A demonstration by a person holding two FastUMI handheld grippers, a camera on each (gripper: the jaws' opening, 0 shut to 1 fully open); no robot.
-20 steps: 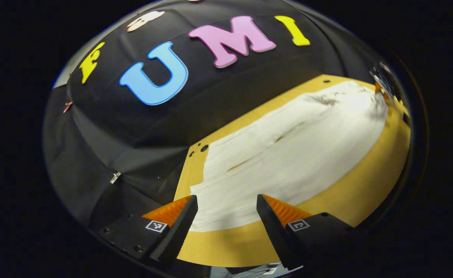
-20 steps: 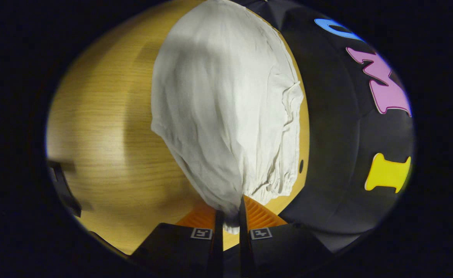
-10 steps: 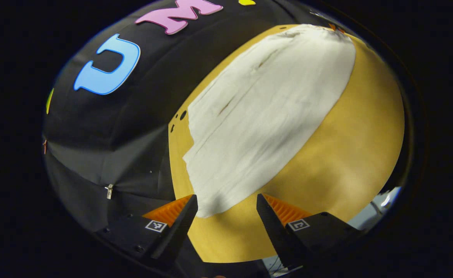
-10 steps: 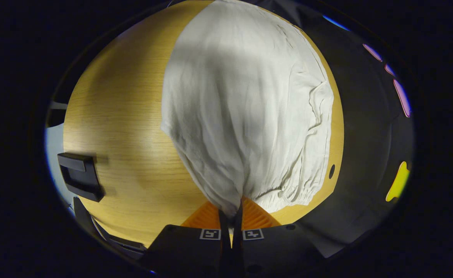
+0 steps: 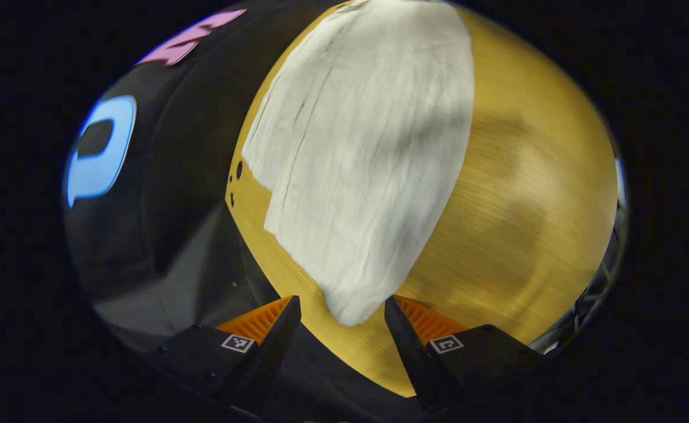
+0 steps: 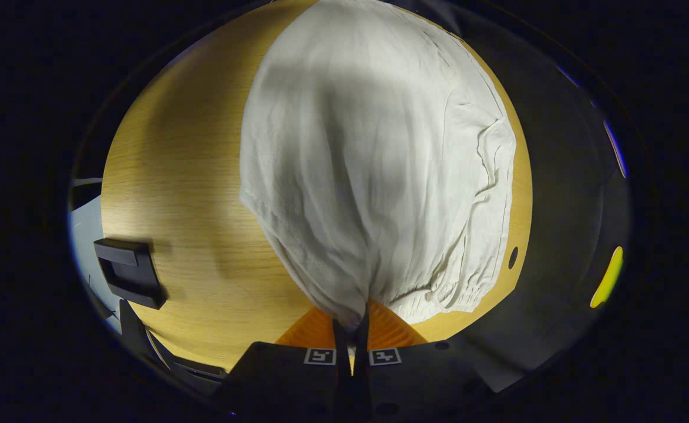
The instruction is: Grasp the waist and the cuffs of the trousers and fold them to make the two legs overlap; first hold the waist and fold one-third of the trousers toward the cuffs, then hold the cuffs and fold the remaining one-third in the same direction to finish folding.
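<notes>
White trousers (image 5: 367,147) lie flat on a wooden table (image 5: 526,194). In the left gripper view the cuff end narrows to a corner between my fingers. My left gripper (image 5: 342,311) is open around that corner, with both fingers apart from the cloth. In the right gripper view the trousers (image 6: 373,170) spread away from me, their gathered waist at the near end. My right gripper (image 6: 351,320) is shut on the waist corner, and the cloth rises in a peak into the jaws.
A black handle-like part (image 6: 128,270) sits at the table's left edge in the right gripper view. Small holes (image 5: 238,170) mark the tabletop near the booth's black cloth wall (image 5: 180,164). Bare wood lies on the side away from the wall.
My left gripper has swung round and come down toward the cuff corner, which now sits between its open fingers. My right gripper has kept its hold on the waist, shifting slightly.
</notes>
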